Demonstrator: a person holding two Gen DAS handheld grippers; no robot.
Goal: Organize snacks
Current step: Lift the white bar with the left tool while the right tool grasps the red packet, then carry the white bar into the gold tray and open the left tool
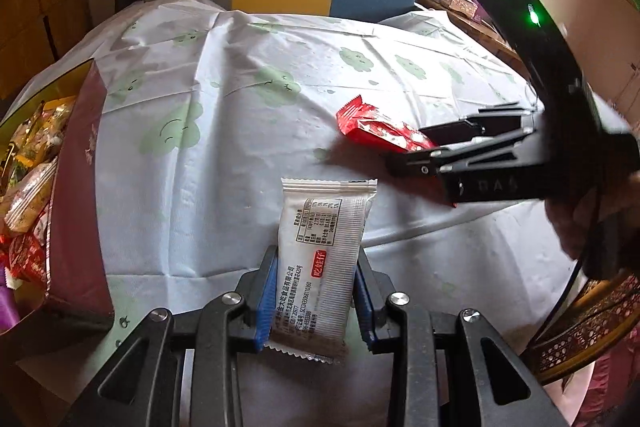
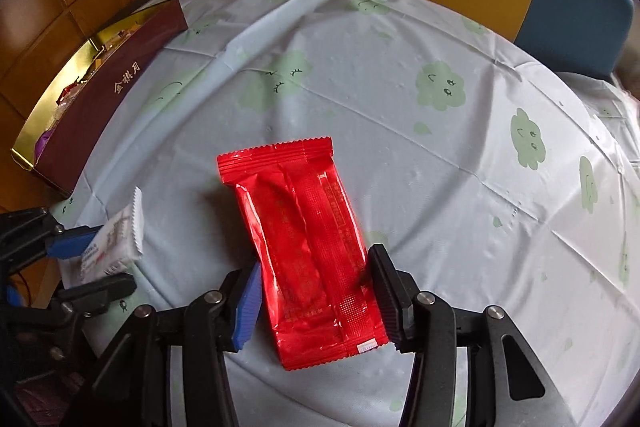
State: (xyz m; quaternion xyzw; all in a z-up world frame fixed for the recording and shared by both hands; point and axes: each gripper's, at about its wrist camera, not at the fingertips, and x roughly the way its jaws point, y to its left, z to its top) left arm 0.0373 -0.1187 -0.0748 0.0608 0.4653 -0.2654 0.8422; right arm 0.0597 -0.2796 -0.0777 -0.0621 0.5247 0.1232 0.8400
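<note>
Your left tool [image 1: 316, 291] was closed on a white snack packet [image 1: 320, 259], its blue pads pinching the packet's long sides near the lower end, with the printed label facing up. Your right tool [image 2: 316, 297] gripped a red snack packet [image 2: 308, 251] the same way, low on the wrapper, so most of its length stuck out ahead of the fingers above the counter [image 2: 440, 155].

The step in hand looked like carrying both packets to the maroon box [image 1: 76, 187] at the left edge of the counter, already holding a heap of wrapped snacks [image 1: 28, 187]. To do it well, you needed to keep the squeeze steady, since both wrappers were slick film and could slide out. It seemed wise to lead with the left packet, as it was nearer the box, and keep the two tools apart so they did not clash. You should have lifted clear of the box wall before lowering.

The red packet was glossy and creased, with serrated ends; the white one was matte with a red label patch.
</note>
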